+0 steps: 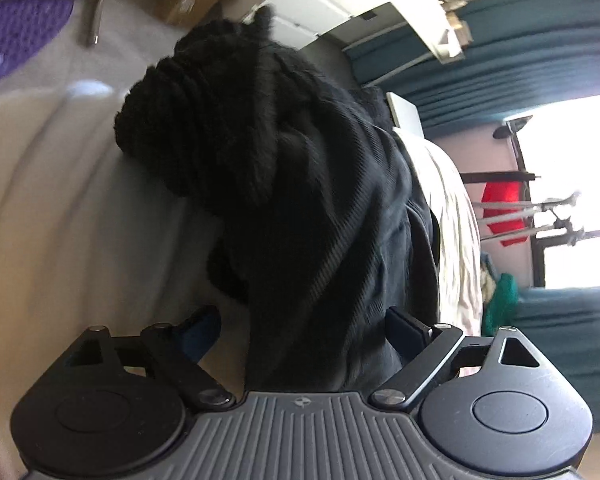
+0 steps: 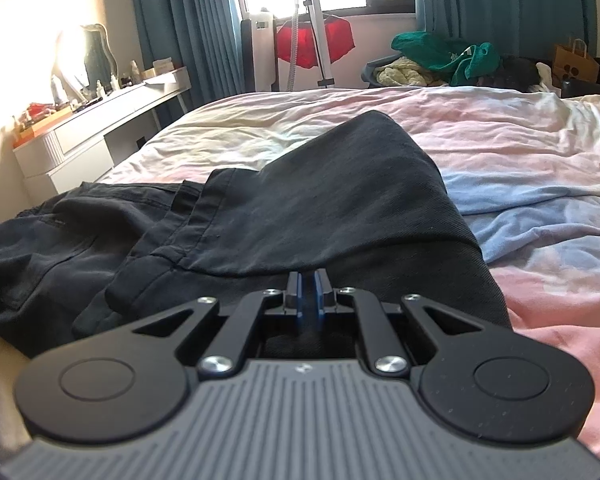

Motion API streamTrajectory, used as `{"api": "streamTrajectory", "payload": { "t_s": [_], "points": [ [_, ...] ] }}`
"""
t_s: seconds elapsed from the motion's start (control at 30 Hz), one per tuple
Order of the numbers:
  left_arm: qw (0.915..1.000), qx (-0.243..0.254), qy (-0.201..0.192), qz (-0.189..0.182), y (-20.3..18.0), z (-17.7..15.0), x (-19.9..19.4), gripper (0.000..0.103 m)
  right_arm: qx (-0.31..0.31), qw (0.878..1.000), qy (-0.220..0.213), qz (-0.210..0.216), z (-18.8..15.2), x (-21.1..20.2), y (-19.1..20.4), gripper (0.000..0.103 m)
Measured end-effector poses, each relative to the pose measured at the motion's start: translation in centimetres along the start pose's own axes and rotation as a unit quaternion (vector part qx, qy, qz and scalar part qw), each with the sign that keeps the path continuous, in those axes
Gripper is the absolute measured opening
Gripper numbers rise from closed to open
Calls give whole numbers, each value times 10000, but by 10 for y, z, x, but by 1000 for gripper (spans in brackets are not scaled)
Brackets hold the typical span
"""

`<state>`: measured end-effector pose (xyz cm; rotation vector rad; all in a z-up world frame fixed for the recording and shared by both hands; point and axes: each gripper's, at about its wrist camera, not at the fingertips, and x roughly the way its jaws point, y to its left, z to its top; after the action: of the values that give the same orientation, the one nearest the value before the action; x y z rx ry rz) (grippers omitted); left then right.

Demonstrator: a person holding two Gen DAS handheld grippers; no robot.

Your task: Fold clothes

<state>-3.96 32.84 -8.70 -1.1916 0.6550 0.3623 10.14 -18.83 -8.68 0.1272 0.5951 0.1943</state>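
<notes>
A black garment lies spread on the bed, one part folded over on top, with seams and a waistband to the left. My right gripper is low over it, its jaws shut at the edge of the folded layer, with dark cloth running under and between them. The left wrist view is rolled sideways. There the same dark garment rises in a bunched heap, with a fuzzy black part at the top. My left gripper is open, its fingers wide apart on either side of the hanging cloth.
The bed sheet is pale pink, white and blue, and rumpled. A white desk with small items stands at the left. Behind the bed are a basket of green and yellow clothes, a tripod stand, a red garment and teal curtains.
</notes>
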Motion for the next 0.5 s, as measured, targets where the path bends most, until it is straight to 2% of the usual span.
{"api": "streamTrajectory", "payload": {
  "t_s": [0.07,0.1,0.2,0.3,0.37,0.43,0.5],
  "points": [
    [9999,19,-112,4,-1,6,4,82,-19,10000,-29,-11,0,-1,1,10],
    [9999,29,-169,6,-1,9,7,75,-43,9999,-92,-21,1,-2,2,10],
    [9994,58,-337,13,-2,17,13,61,-417,9969,-665,49,5,-16,10,10],
    [9971,338,-669,104,-12,16,15,46,-337,9964,-743,216,8,-17,12,10],
    [9953,522,-797,151,-19,14,16,33,-316,9988,-368,82,5,-4,11,10],
    [9914,943,-873,254,-31,8,16,19,-275,9996,14,-9,2,9,8,8],
    [9854,1355,-961,373,-45,3,17,16,-150,9996,254,12,1,16,3,6]
  ]
}}
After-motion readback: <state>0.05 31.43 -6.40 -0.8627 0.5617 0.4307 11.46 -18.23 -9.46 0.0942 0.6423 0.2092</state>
